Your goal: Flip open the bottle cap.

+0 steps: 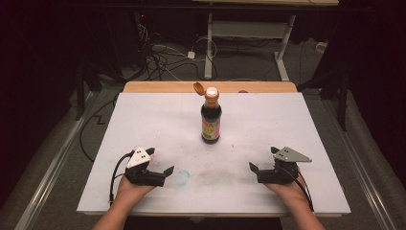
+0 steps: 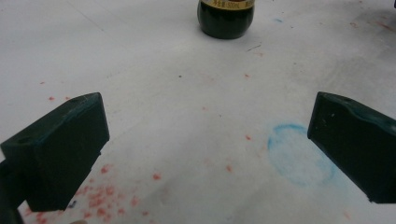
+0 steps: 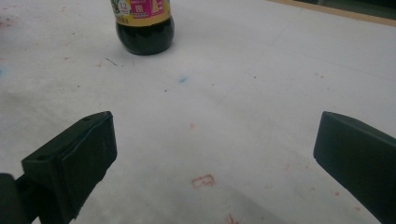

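A dark sauce bottle (image 1: 211,117) stands upright in the middle of the white table (image 1: 143,120), and its orange cap looks flipped open, though it is small and hard to tell. The left gripper (image 1: 160,165) and the right gripper (image 1: 262,160) rest near the front edge, well apart from the bottle, both with jaws spread wide and holding nothing.

The dark bottle (image 1: 211,122) looks glossy, probably plastic, on a matt white stained tabletop (image 1: 268,124) with a wooden edge.

bottle (image 2: 226,18) top cropped, label print unreadable
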`<state>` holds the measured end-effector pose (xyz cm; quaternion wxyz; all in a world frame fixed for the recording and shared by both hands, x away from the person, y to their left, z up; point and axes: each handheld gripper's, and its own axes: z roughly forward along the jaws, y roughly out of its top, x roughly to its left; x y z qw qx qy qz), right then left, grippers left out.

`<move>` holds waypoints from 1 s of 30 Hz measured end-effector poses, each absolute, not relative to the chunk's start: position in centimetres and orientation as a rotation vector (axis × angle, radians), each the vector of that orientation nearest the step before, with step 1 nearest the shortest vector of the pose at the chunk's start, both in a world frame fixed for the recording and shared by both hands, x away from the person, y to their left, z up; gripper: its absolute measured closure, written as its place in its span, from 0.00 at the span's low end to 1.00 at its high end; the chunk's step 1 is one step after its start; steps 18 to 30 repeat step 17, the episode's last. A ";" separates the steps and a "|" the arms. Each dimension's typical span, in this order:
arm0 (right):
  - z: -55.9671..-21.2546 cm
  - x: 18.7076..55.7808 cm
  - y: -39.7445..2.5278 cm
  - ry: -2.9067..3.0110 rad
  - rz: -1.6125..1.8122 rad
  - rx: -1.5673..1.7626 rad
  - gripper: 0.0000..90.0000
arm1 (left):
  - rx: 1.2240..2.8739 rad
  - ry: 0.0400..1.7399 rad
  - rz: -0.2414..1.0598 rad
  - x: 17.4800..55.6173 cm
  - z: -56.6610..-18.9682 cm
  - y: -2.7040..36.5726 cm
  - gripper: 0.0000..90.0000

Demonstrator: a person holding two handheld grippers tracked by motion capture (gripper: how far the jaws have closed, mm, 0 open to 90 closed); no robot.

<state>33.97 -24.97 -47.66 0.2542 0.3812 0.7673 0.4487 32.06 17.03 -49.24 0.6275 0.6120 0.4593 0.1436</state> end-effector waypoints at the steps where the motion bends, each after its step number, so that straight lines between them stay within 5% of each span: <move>1: -47.7 33.7 -25.1 2.079 1.219 1.027 0.00 | 1.409 1.051 0.336 31.8 -49.3 17.2 0.00; 11: -47.9 33.0 -25.4 2.047 1.226 1.032 0.00 | 1.410 1.021 0.368 31.0 -49.7 17.7 0.00; 12: -48.0 32.9 -25.4 2.044 1.227 1.031 0.00 | 1.287 1.058 0.353 31.1 -49.6 16.9 0.00; 14: -48.0 32.9 -25.5 2.039 1.229 1.024 0.00 | 1.402 1.023 0.371 31.0 -49.7 17.6 0.00; 30: -48.0 32.8 -25.4 2.032 1.228 1.022 0.00 | 1.400 1.022 0.372 31.0 -49.7 17.6 0.00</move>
